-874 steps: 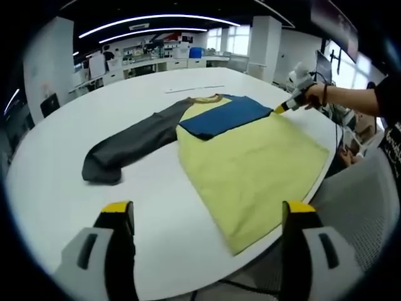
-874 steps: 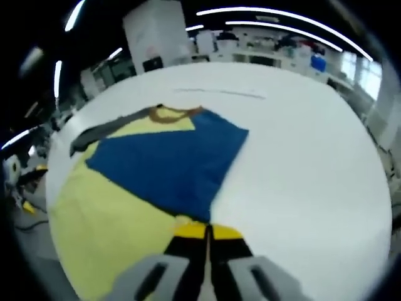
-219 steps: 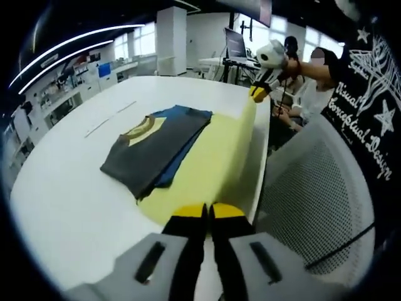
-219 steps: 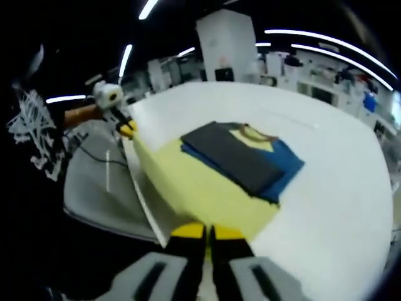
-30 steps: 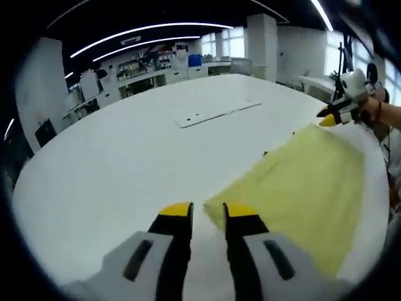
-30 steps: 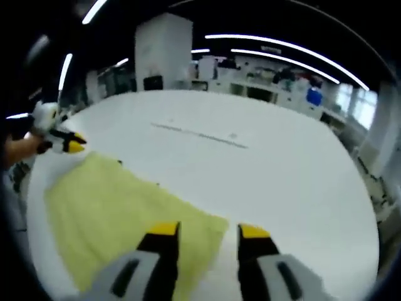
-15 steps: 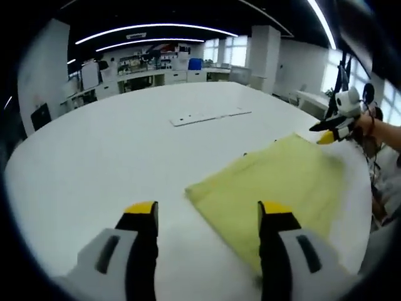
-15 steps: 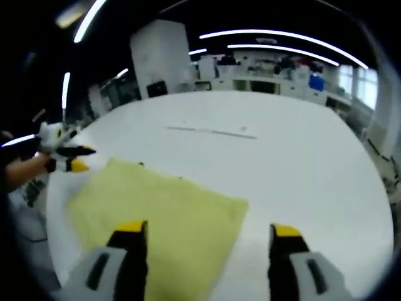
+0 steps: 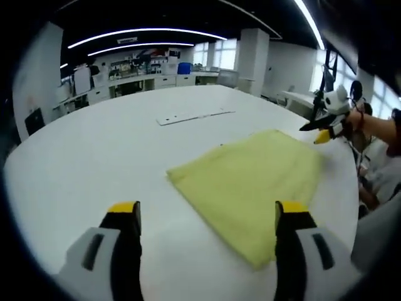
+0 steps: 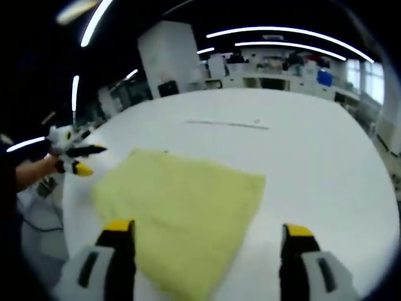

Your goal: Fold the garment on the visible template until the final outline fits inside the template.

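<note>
Garment [image 9: 250,182]: yellow, folded to a rectangle, flat on the white table [image 9: 94,163]. My left gripper [image 9: 207,219] and right gripper [image 10: 203,241]: jaws spread wide, holding nothing, above the garment's near edge, apart from it.

Folded yellow garment [image 9: 250,185] lying flat on the white table [image 9: 94,157]; left gripper [image 9: 207,216] jaws spread wide, right gripper [image 9: 322,130] beyond its far corner

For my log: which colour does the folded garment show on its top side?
Plain pale yellow; the garment shows best in the left gripper view.
</note>
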